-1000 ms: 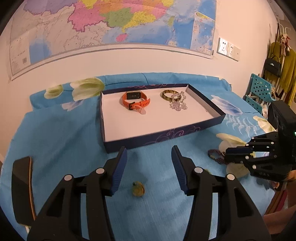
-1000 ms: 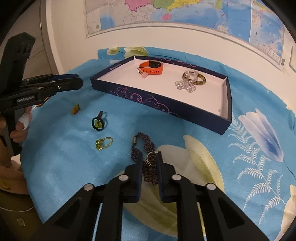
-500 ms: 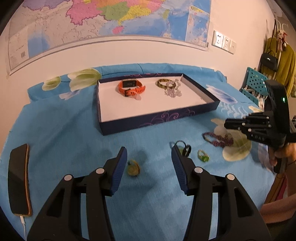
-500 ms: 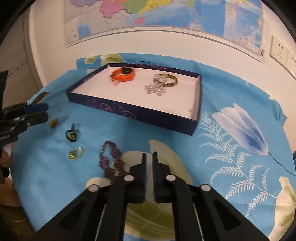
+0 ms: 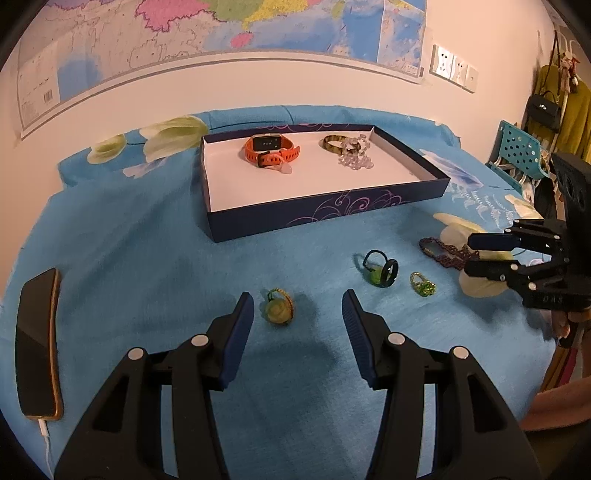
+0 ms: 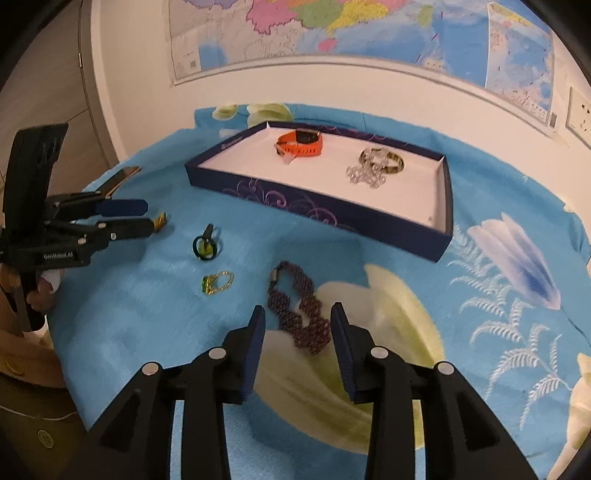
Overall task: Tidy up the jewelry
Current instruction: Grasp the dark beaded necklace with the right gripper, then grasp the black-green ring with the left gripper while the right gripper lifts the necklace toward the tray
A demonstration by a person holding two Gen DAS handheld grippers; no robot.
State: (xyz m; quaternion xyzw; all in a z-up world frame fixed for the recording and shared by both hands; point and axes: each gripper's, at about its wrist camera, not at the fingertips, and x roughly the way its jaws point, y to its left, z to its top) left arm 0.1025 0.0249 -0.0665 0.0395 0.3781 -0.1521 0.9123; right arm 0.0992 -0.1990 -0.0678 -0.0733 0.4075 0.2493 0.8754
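A dark blue tray [image 5: 332, 216] [image 6: 317, 216] holds an orange watch [image 5: 271, 149] [image 6: 301, 142], a mottled bangle [image 5: 334, 142] and a clear bead bracelet [image 5: 356, 160]. On the cloth lie a yellow-green ring [image 5: 279, 308], a black ring [image 5: 382, 269] [image 6: 205, 245], a gold-green ring [image 5: 421, 284] [image 6: 218, 282] and a purple beaded bracelet [image 6: 299, 310] [image 5: 448, 254]. My left gripper [image 5: 297, 317] is open, the yellow-green ring just ahead between its fingers. My right gripper [image 6: 297, 325] is open around the purple bracelet's near end.
A phone [image 5: 37, 345] on a cable lies at the cloth's left edge. The wall with a map [image 5: 221, 33] rises behind the tray. A teal chair [image 5: 521, 147] and hanging bags stand at the right.
My right gripper has opened after being shut and now straddles the purple bracelet. My left gripper has pulled back and up, so the rings and bracelet show in its view.
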